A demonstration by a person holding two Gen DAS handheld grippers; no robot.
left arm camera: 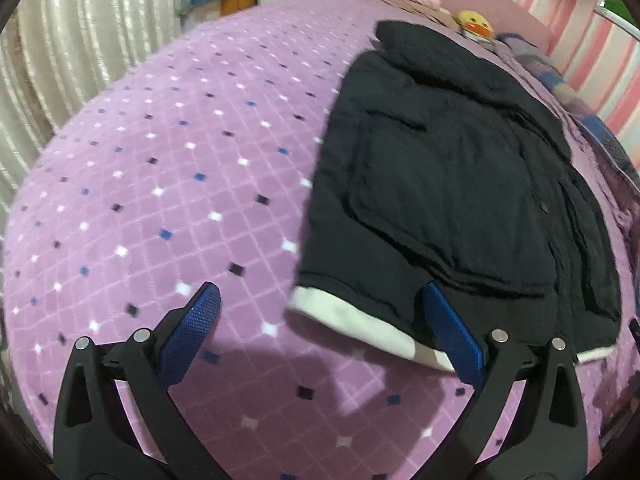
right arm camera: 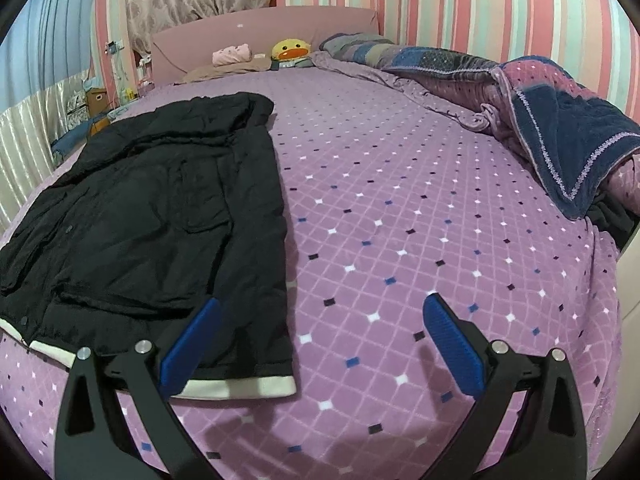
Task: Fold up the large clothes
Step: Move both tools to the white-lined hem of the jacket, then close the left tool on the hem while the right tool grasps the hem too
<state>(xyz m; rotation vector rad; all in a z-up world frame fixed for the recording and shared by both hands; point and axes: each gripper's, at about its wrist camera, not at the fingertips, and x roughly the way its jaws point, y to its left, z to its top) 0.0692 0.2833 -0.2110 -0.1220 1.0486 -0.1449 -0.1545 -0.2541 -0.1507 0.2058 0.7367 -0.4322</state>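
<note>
A black jacket (left arm camera: 452,184) with a white lining edge lies flat on a purple diamond-patterned bed cover (left arm camera: 168,184), its sides folded in and its collar toward the headboard. My left gripper (left arm camera: 320,300) is open and empty, just above the jacket's near-left hem corner. The jacket also shows in the right wrist view (right arm camera: 160,208), at the left. My right gripper (right arm camera: 320,312) is open and empty over the hem's right corner, with its left finger (right arm camera: 192,344) above the cloth.
A bunched blue and purple blanket (right arm camera: 560,136) lies at the bed's right side. A yellow duck plush (right arm camera: 290,52) and a pink bundle (right arm camera: 232,55) sit by the pink headboard (right arm camera: 260,28). Pale curtains (left arm camera: 80,60) and boxes stand left of the bed.
</note>
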